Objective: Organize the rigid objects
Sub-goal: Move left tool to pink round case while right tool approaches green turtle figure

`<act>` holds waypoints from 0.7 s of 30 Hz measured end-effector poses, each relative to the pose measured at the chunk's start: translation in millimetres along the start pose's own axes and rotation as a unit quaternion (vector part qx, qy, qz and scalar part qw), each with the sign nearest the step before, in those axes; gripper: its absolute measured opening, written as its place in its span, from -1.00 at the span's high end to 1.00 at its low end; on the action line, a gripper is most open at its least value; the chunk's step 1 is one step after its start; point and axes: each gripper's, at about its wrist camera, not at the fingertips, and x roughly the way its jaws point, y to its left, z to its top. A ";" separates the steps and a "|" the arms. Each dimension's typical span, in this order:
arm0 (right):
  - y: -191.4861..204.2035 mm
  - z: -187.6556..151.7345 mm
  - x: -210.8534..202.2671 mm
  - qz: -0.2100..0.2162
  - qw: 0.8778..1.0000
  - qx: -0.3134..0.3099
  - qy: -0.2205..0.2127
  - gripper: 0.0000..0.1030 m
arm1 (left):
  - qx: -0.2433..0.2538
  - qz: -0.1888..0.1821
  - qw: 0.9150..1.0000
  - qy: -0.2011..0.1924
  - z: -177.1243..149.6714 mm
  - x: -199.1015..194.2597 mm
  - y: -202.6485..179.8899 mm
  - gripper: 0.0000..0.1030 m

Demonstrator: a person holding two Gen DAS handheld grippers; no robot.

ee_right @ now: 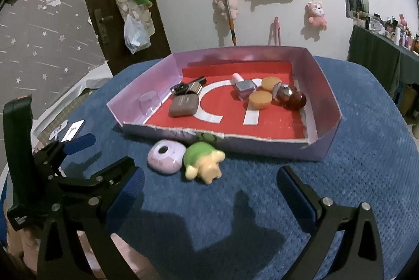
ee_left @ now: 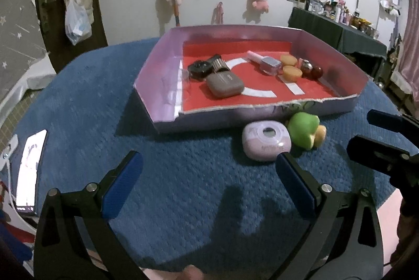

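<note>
A lilac round case (ee_left: 265, 140) (ee_right: 165, 155) and a green-and-yellow turtle toy (ee_left: 306, 129) (ee_right: 203, 162) lie side by side on the blue cloth, just in front of the lilac box (ee_left: 157, 76) (ee_right: 327, 102) with a red floor. Inside the box lie a brown case (ee_left: 225, 87) (ee_right: 183, 104), a black watch (ee_left: 200, 68), a nail polish bottle (ee_left: 269, 64) (ee_right: 244, 86), two orange caps (ee_left: 292, 73) and dark red balls (ee_left: 311, 70) (ee_right: 296, 99). My left gripper (ee_left: 207, 170) is open and holds nothing, short of the lilac case. My right gripper (ee_right: 209, 183) is open too, just short of the turtle.
A blue textured cloth (ee_left: 183, 201) covers the round table. A lit phone (ee_left: 30, 170) lies at the table's left edge, and small cards (ee_right: 73, 129) lie near it. The other gripper shows at the frame side in each view. A wall with hanging toys stands behind the box.
</note>
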 end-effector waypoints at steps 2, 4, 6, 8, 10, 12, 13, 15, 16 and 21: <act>1.0 -3.0 0.4 -0.001 1.000 -0.001 0.003 -1.00 | -0.005 -0.012 1.000 0.008 -3.5 1.9 1.1 -1.00; 0.7 -4.8 2.1 -0.004 1.000 -0.001 0.006 -1.00 | -0.007 -0.013 1.000 0.012 -5.2 3.5 1.8 -1.00; -0.1 -7.5 5.2 -0.009 1.000 0.000 0.011 -1.00 | -0.007 -0.011 1.000 0.014 -6.7 5.9 0.7 -1.00; -1.9 -9.2 7.4 -0.010 1.000 0.003 0.015 -1.00 | -0.005 -0.013 1.000 0.017 -6.8 7.9 -0.8 -1.00; -4.8 -10.4 8.8 -0.015 1.000 0.006 0.017 -1.00 | -0.006 -0.015 1.000 0.021 -6.3 10.4 -1.9 -1.00; -8.7 -9.9 9.4 -0.020 1.000 0.011 0.018 -1.00 | -0.007 -0.019 1.000 0.024 -5.1 13.7 -3.3 -1.00; -10.9 -9.2 9.5 -0.021 1.000 0.015 0.018 -1.00 | -0.008 -0.021 0.999 0.026 -4.1 15.8 -4.1 -1.00; -15.7 -8.1 9.2 -0.022 0.999 0.023 0.017 -1.00 | -0.009 -0.023 0.999 0.030 -1.9 19.6 -5.7 -1.00; -17.1 -7.4 9.2 -0.023 0.999 0.025 0.017 -1.00 | -0.008 -0.024 0.999 0.032 -0.7 22.1 -7.2 -1.00; -23.9 -7.2 11.5 -0.031 0.999 0.029 0.019 -1.00 | -0.001 -0.025 0.999 0.037 4.4 31.4 -15.4 -1.00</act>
